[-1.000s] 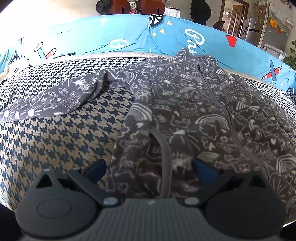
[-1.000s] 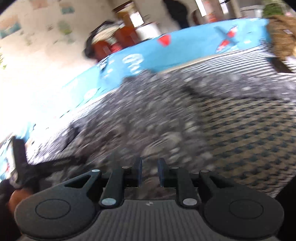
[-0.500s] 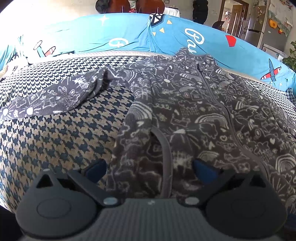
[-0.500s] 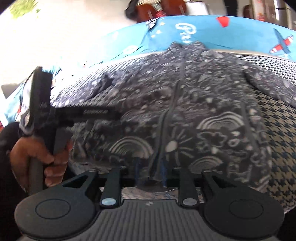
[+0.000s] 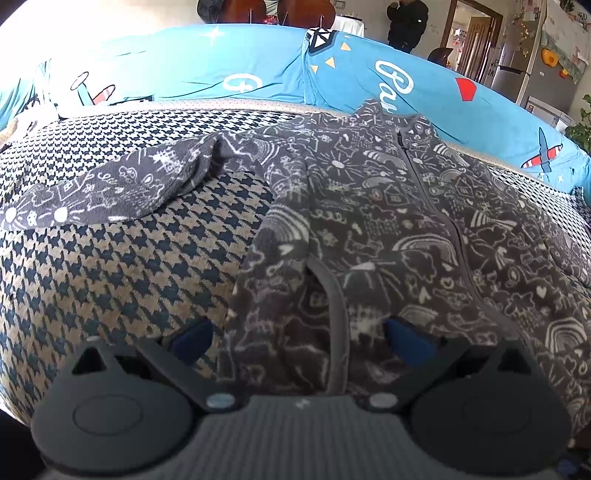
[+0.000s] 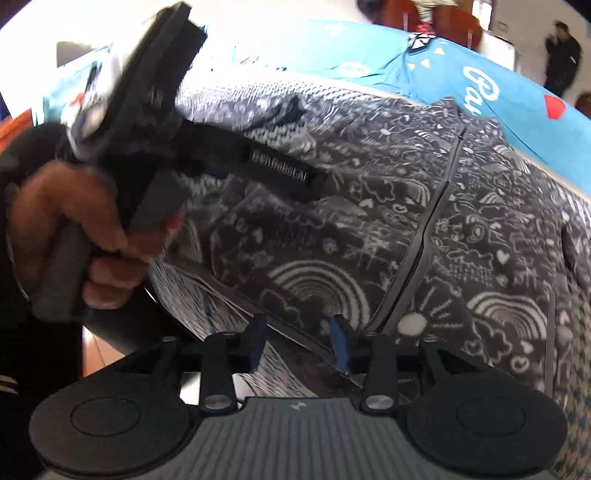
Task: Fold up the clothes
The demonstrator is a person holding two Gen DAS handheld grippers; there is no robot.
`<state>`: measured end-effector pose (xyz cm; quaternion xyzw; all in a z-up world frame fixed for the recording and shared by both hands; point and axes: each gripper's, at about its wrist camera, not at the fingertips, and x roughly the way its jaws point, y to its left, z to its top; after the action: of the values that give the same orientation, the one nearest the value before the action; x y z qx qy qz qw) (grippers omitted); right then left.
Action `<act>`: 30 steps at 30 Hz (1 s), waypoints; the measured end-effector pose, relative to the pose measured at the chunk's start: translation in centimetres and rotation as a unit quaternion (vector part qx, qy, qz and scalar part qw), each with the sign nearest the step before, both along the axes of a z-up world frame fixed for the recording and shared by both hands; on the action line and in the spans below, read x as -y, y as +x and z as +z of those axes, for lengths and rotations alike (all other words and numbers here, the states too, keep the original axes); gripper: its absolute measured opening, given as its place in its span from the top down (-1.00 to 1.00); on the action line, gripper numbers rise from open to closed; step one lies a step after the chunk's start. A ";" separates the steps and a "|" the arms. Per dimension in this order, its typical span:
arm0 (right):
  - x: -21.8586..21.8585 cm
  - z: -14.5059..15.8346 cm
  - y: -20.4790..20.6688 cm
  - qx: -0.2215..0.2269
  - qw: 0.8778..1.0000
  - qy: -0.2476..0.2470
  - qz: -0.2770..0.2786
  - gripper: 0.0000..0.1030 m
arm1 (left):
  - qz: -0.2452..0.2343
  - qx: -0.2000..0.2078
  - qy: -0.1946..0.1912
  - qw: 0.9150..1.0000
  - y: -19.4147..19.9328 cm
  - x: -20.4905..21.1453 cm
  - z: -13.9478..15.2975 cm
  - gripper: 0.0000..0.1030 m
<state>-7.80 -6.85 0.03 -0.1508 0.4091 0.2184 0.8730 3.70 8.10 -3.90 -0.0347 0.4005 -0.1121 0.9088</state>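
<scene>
Left tool (image 5: pixel 299 338) wide open astride jacket (image 5: pixel 388 229) hem; right tool (image 6: pixel 299 341) half-open.

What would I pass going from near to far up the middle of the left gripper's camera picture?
Left gripper, open → dark patterned zip-up garment → houndstooth cover → blue cartoon bedding → person in dark clothes.

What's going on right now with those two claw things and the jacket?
Left hand-held gripper open, straddling the jacket hem. Right hand-held gripper open at the hem near the zipper. Jacket flat, unfolded, one sleeve spread out. Nothing in the way.
</scene>
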 end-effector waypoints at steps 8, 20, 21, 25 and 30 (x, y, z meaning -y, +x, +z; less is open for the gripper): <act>-0.8 -1.9 0.2 0.013 0.998 -0.050 0.032 0.25 | 0.003 -0.003 -0.006 1.000 0.1 -0.3 0.0 -1.00; 0.1 -0.6 0.2 0.020 1.000 -0.018 0.005 0.79 | 0.018 0.015 -0.004 1.000 -0.1 -0.7 0.4 -1.00; 0.0 -0.4 -0.1 0.021 1.000 -0.019 0.010 0.79 | 0.019 0.016 -0.004 1.000 -0.1 -0.8 0.4 -1.00; -0.2 -0.3 -0.8 0.012 0.999 -0.016 0.031 0.80 | 0.027 0.019 -0.005 0.999 -0.1 -1.0 0.5 -1.00; -0.2 -1.5 -0.5 -0.011 0.999 -0.011 0.032 0.80 | 0.025 0.022 0.007 0.999 -0.1 -0.8 0.3 -1.00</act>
<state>-8.32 -6.67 -1.44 -0.1714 0.4158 0.2430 0.8595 3.64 8.94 -3.61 -0.0361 0.3805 -0.0868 0.9200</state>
